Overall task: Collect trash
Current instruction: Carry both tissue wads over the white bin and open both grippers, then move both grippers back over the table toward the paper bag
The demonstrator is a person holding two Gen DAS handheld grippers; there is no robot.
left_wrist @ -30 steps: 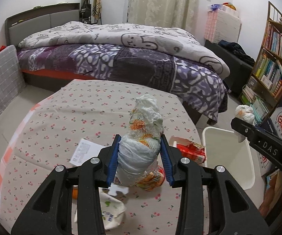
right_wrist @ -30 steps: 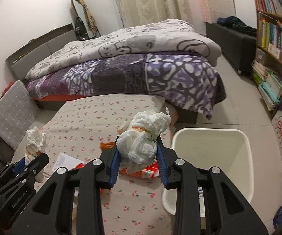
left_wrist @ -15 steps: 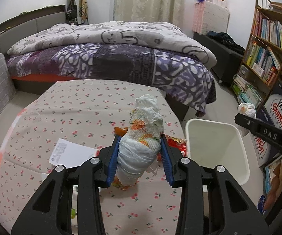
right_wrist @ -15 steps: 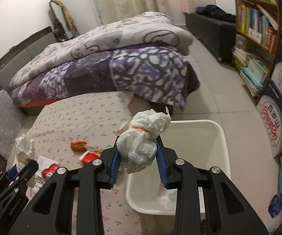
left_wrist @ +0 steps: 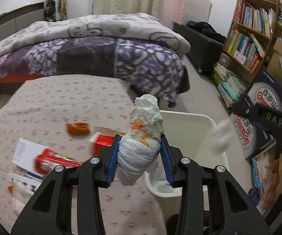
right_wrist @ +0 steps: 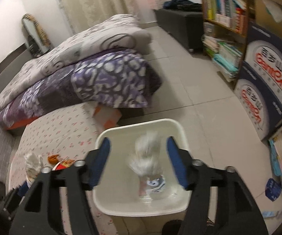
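Note:
My left gripper (left_wrist: 139, 160) is shut on a crumpled white wad with orange print (left_wrist: 143, 143), held above the table's right edge beside the white bin (left_wrist: 209, 125). My right gripper (right_wrist: 139, 162) is open, right above the white bin (right_wrist: 141, 209). A blurred white plastic wad (right_wrist: 145, 156) is loose between its jaws, falling into the bin; it also shows blurred in the left wrist view (left_wrist: 221, 137). On the floral tablecloth (left_wrist: 52, 101) lie red wrappers (left_wrist: 54, 160), an orange peel (left_wrist: 78, 129) and a white paper (left_wrist: 25, 152).
A bed with a purple quilt (left_wrist: 101, 54) stands behind the table. A bookshelf (left_wrist: 254, 35) and blue printed boxes (right_wrist: 266, 90) stand on the right. Tiled floor (right_wrist: 199, 90) lies around the bin.
My right gripper moved right over the bin and opened, letting its white wad go. My left gripper moved right toward the bin, still holding its wad.

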